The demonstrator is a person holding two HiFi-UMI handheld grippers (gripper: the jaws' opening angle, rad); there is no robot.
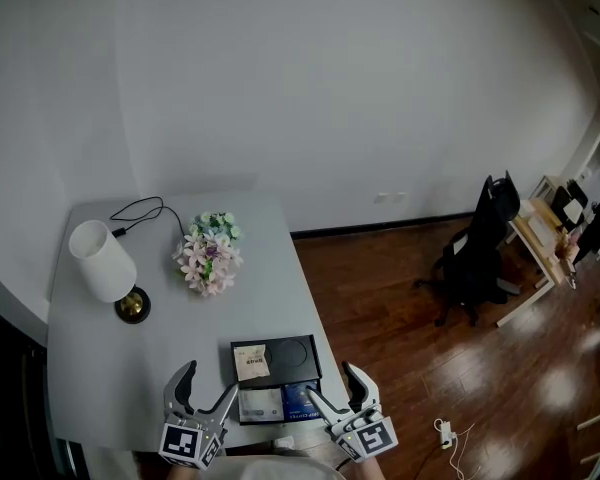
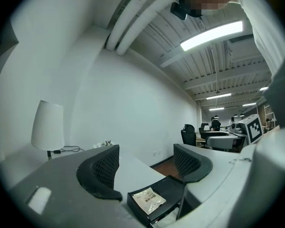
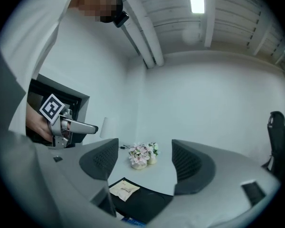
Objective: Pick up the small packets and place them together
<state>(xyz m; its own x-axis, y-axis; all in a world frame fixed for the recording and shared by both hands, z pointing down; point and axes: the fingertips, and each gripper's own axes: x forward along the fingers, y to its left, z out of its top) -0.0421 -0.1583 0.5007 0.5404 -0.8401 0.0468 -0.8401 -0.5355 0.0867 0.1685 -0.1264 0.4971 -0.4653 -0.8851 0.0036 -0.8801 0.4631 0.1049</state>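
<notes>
A beige small packet (image 1: 251,362) lies on a black tray (image 1: 298,352) near the table's front edge. Just in front of the tray lie a white packet (image 1: 260,404) and a blue packet (image 1: 298,398). My left gripper (image 1: 208,388) hovers at the tray's front left, open and empty. My right gripper (image 1: 335,388) hovers at the front right, also open and empty. In the left gripper view the beige packet (image 2: 149,199) shows low between the open jaws of the left gripper (image 2: 147,167). In the right gripper view the beige packet (image 3: 124,190) lies below the open right gripper (image 3: 145,160).
A white lamp (image 1: 103,262) with a black cable stands at the table's back left, and a bunch of pale flowers (image 1: 210,252) stands behind the tray. The grey table (image 1: 110,368) ends just right of the tray. An office chair (image 1: 480,248) stands on the wooden floor.
</notes>
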